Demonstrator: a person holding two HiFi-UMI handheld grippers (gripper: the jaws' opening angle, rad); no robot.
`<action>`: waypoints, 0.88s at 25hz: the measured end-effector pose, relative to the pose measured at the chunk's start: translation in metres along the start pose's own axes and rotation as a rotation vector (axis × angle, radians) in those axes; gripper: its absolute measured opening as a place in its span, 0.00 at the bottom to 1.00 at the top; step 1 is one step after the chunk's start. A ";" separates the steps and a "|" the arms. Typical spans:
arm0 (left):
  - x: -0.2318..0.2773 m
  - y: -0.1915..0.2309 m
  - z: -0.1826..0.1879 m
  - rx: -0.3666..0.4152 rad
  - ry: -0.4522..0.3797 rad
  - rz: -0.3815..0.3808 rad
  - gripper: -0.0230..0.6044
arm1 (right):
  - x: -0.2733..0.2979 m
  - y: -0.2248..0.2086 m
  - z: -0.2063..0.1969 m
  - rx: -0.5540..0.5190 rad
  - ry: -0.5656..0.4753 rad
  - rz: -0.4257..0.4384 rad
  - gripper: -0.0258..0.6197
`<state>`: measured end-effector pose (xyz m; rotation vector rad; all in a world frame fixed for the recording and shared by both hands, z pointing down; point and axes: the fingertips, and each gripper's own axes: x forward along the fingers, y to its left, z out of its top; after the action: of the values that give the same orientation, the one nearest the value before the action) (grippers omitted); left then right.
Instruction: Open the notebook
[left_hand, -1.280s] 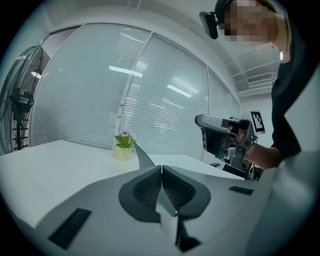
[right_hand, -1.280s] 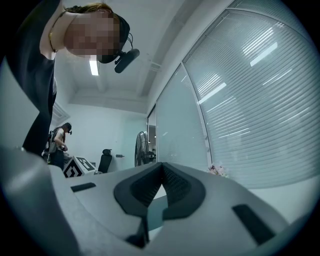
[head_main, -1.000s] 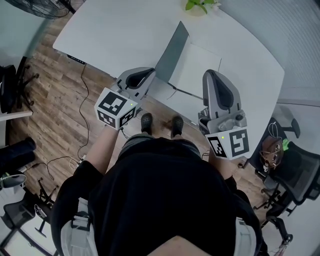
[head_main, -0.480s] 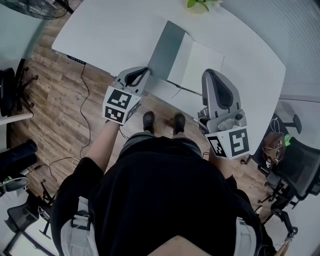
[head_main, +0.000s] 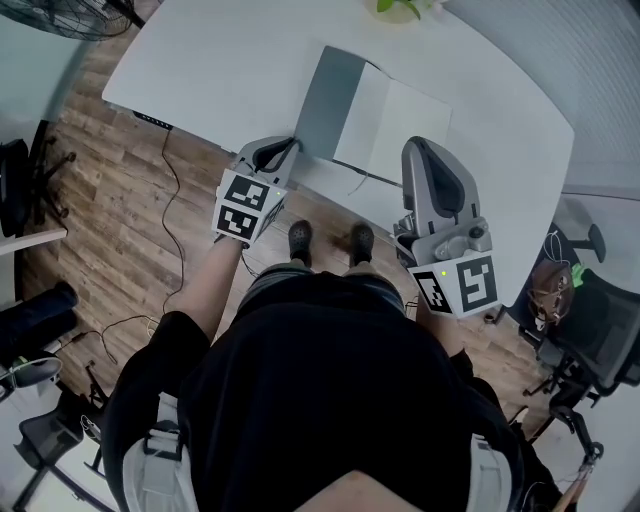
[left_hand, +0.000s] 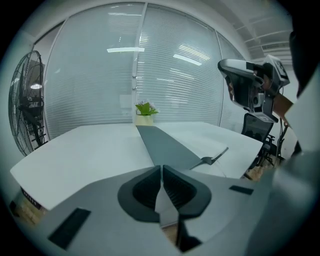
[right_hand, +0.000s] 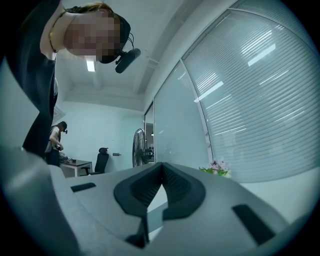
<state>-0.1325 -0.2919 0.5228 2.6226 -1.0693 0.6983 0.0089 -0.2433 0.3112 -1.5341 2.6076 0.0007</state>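
Over on the left, the left gripper (head_main: 284, 150) has its jaws pressed together with nothing between them. It's sitting lower than a second ago, down by the near edge of the table (head_main: 200, 70). Right ahead of its jaw tips is the gray cover (head_main: 330, 95) of the notebook (head_main: 395, 125). That cover was sticking up at a steep tilt before, and now it's flopped over leftward and lies pretty much flat, so the notebook is open, white inside facing up. Further right, the right gripper (head_main: 422, 150) hasn't budged, jaws together and empty too, notebook just ahead and left of them.
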 end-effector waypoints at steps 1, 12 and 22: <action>0.000 0.001 -0.002 0.001 0.005 0.000 0.08 | 0.001 0.000 0.000 0.001 0.000 0.000 0.05; 0.003 0.007 -0.016 0.002 0.046 -0.018 0.08 | 0.008 0.009 -0.005 0.005 0.004 -0.005 0.05; 0.002 0.007 -0.022 0.019 0.059 -0.043 0.06 | 0.007 0.014 -0.004 0.002 -0.004 -0.030 0.05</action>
<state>-0.1435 -0.2900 0.5428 2.6151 -0.9918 0.7748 -0.0068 -0.2432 0.3135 -1.5712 2.5801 -0.0008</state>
